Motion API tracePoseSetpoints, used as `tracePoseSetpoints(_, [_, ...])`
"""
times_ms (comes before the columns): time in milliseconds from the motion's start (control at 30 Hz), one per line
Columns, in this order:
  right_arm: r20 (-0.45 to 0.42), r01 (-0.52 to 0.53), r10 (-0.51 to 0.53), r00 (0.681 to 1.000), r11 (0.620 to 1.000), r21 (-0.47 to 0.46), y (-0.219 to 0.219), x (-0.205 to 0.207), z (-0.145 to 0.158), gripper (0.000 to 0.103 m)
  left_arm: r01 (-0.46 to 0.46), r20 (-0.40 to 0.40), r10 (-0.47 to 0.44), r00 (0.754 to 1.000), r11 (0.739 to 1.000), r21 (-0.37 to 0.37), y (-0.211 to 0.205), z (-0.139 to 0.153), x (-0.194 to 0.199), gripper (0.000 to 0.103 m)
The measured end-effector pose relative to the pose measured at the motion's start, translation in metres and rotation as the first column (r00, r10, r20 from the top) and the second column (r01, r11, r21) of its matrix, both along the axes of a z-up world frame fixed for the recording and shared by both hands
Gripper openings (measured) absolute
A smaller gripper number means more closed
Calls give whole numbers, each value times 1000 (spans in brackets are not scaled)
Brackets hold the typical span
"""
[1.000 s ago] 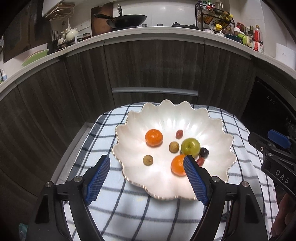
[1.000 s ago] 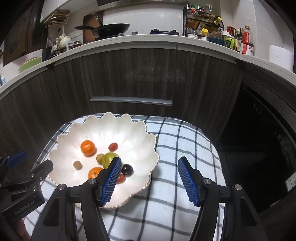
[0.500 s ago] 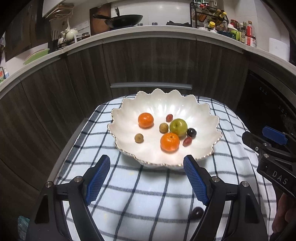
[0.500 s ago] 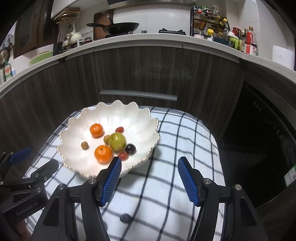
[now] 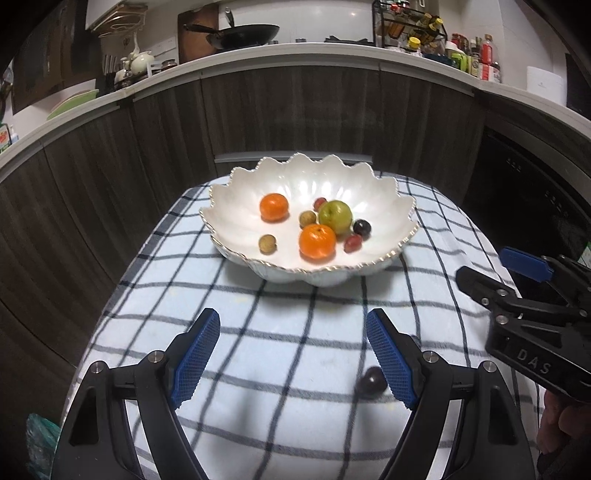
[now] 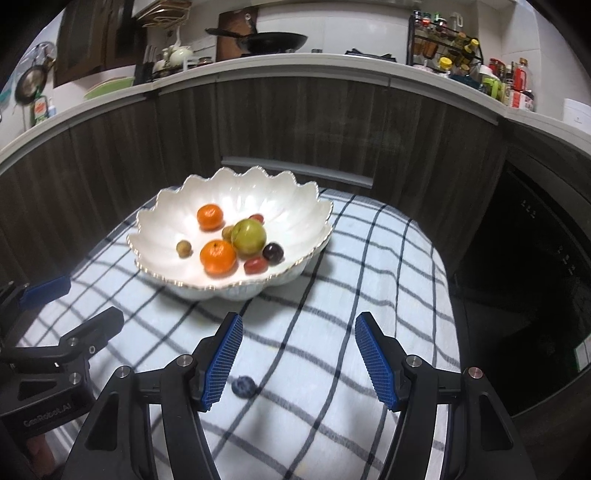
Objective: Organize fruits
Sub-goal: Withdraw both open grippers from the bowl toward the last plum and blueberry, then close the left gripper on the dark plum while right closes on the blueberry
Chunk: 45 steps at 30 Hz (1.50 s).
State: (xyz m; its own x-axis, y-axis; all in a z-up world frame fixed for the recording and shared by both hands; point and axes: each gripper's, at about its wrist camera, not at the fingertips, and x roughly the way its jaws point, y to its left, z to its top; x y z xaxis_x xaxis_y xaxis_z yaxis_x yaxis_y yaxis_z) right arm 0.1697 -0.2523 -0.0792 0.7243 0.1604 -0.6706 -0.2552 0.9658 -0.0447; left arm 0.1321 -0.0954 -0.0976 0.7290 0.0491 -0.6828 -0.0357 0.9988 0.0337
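A white scalloped bowl (image 5: 376,184) (image 6: 295,199) stands on the checked cloth and holds two oranges (image 5: 317,241) (image 6: 218,257), a green apple (image 5: 335,215) (image 6: 248,235), a dark grape (image 5: 361,227) (image 6: 273,252), red grapes and small brown fruits. One dark grape (image 5: 370,381) (image 6: 243,386) lies loose on the cloth, near the bowl's front side. My left gripper (image 5: 293,358) hangs open above the cloth, the loose grape just inside its right finger. My right gripper (image 6: 297,356) is open too, the loose grape just inside its left finger. Neither holds anything.
The checked cloth (image 5: 258,332) (image 6: 388,266) covers a small table in front of dark wooden cabinets (image 5: 295,110). A counter above carries a wok (image 5: 240,33), bottles and a spice rack. A dark appliance front (image 6: 535,240) stands to the right.
Both grippers have drawn back from over the bowl, toward the near side of the table. The loose dark grape on the cloth has come into view. Jaw widths are unchanged.
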Motion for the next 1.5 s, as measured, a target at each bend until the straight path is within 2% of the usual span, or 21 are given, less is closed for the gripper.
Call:
tracePoseSetpoints(400, [-38,-124,124,992,992,-5,-4,-9,-25,64,26,-29,-26,999,1000,15,-21,-26,-13,81])
tracePoseSetpoints(767, [-95,-226,224,970,974,-11,-6,-7,-51,64,68,-90,-71,993,997,-40,-35,-54,-18,81])
tracePoseSetpoints(900, [-109,-266,263,959,964,-7,-7,-5,-57,63,84,-103,-88,991,996,-37,-43,-65,-19,81])
tracePoseSetpoints(1033, [-122,-315,311,943,949,-12,-5,-4,-63,63,83,-118,-87,989,996,-36,-45,-72,-16,77])
tracePoseSetpoints(1167, [-147,-356,350,925,935,-11,-2,-2,-69,56,89,-122,-92,988,996,-29,-47,-76,-13,74])
tracePoseSetpoints(1400, [-167,-404,398,902,915,-4,4,6,-72,55,91,-128,-95,987,995,-34,-48,-80,-7,66])
tracePoseSetpoints(1500, [-180,-427,419,890,904,-4,9,9,-75,50,97,-134,-100,986,995,-29,-49,-83,-6,62])
